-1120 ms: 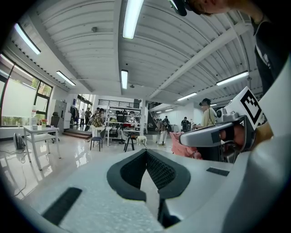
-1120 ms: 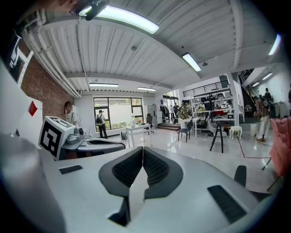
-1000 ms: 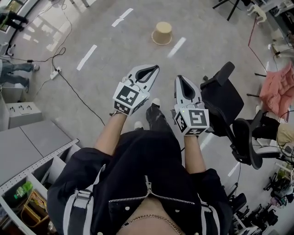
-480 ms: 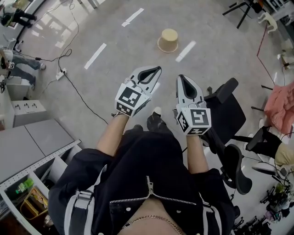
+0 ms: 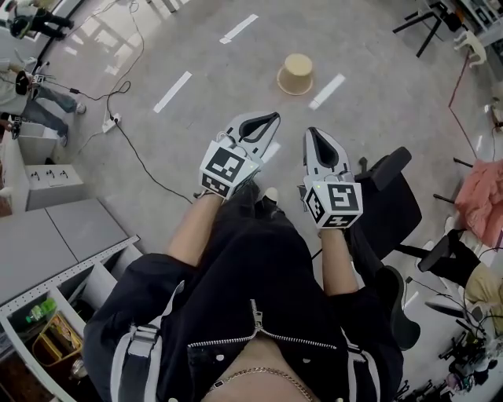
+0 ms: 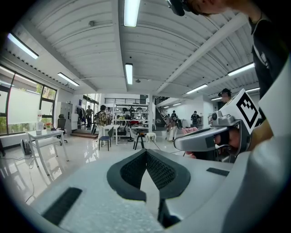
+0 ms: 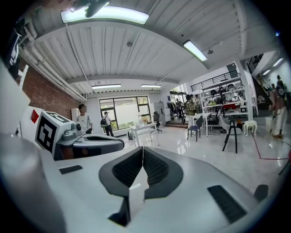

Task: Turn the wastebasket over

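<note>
Tan wastebasket (image 5: 296,74) stands on the grey floor (image 5: 377,71) at 12 o'clock in the head view, well apart from both tools. It lies at 1 o'clock from the left gripper (image 5: 266,119) and 11 o'clock from the right gripper (image 5: 313,133), neither clearly nearer. Its long axis is upright; the wider rim seems to rest on the floor, narrow base up. Both grippers' jaws are pressed together on nothing.

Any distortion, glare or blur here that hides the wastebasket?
Head view: evenly lit, sharp, wastebasket small but clear, edges bent by the wide lens. Left gripper view: strong fisheye, black corners, ceiling lamp blown out, floor glossy. Right gripper view: same fisheye, glaring overhead light; neither gripper view shows the wastebasket.
</note>
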`<state>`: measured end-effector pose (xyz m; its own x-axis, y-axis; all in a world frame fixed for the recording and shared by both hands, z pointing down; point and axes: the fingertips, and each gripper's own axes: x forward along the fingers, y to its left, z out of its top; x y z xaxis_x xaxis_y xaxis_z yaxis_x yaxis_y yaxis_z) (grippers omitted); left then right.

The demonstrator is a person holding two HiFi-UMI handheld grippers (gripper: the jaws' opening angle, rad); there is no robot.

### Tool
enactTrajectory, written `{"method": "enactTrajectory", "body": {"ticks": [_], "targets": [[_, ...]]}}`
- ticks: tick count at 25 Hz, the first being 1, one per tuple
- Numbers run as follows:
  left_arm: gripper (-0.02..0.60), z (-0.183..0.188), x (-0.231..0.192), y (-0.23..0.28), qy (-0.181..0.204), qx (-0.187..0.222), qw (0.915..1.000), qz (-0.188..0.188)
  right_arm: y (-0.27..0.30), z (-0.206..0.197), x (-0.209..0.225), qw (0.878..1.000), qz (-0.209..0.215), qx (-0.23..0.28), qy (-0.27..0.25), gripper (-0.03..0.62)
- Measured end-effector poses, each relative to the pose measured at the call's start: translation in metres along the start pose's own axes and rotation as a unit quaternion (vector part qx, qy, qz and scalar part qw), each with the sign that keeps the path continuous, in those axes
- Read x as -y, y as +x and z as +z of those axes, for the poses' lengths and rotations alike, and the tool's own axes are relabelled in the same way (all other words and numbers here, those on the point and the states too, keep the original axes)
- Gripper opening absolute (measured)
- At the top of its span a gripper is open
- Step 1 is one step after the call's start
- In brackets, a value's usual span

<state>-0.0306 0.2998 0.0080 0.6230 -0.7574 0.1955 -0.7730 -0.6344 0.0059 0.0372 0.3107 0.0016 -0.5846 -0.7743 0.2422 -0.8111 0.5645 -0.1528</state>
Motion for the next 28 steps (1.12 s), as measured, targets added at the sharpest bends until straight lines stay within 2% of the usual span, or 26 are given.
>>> {"method": "enactTrajectory", "body": {"ticks": [12, 28], "targets": [[0.006, 0.008, -0.053, 0.051, -0.006, 0.007, 0.9997, -0.022, 0.059, 0.018, 0.033, 1.000, -0.024, -0.003, 0.005, 0.012], [0.006, 0.023, -0.183, 0.126, -0.031, 0.019, 0.9972, -0.065, 0.186, 0.058, 0.063, 0.997, -0.073, -0.023, -0.006, 0.011]]}}
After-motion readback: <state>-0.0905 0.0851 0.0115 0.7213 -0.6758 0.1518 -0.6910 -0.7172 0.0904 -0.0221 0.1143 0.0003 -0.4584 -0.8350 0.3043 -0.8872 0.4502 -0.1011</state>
